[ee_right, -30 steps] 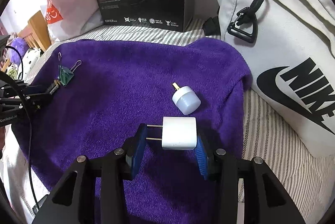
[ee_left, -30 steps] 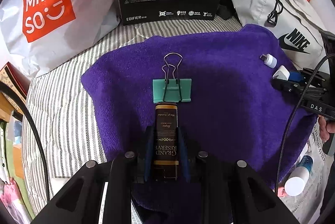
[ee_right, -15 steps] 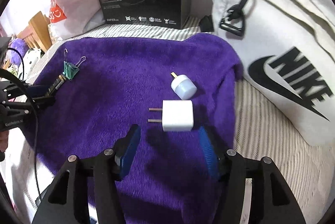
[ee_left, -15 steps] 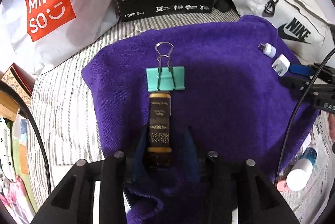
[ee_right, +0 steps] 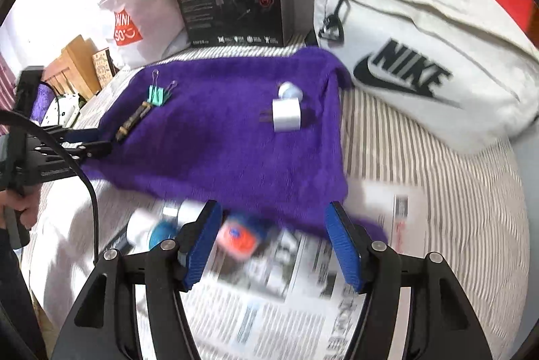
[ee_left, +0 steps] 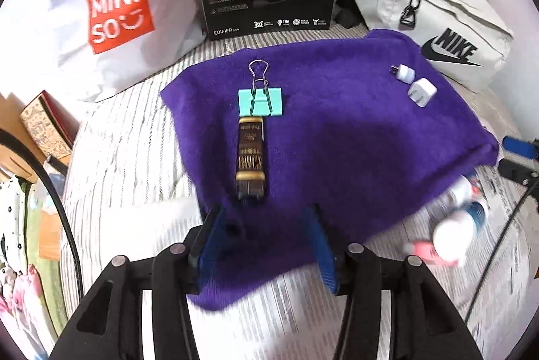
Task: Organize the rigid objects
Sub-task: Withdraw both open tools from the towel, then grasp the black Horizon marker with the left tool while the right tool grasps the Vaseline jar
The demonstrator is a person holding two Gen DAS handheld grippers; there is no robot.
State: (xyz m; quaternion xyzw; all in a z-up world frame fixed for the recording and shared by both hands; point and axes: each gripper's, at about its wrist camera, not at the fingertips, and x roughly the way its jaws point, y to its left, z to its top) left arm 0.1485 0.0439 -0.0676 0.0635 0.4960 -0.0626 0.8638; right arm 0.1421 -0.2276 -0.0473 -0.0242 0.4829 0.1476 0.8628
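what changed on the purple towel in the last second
Both grippers let go and backed away. The left gripper released the brown bar; the right gripper released the white charger. Both pairs of jaws are opening, with nothing between them. The binder clip, small plug light and purple towel stayed put.

Left black two-finger gripper with blue pads [ee_left: 266, 240] — jaws opening, nothing between them, pointing steeply down. In right wrist view same tool shows at left edge, fingers level, person's hand [ee_right: 18, 205] wrapped round its handle. Right black two-finger gripper with blue pads [ee_right: 276, 243] — jaws opening, empty gap, tilted steeply down; in left wrist view only its blue pad tip at right edge.
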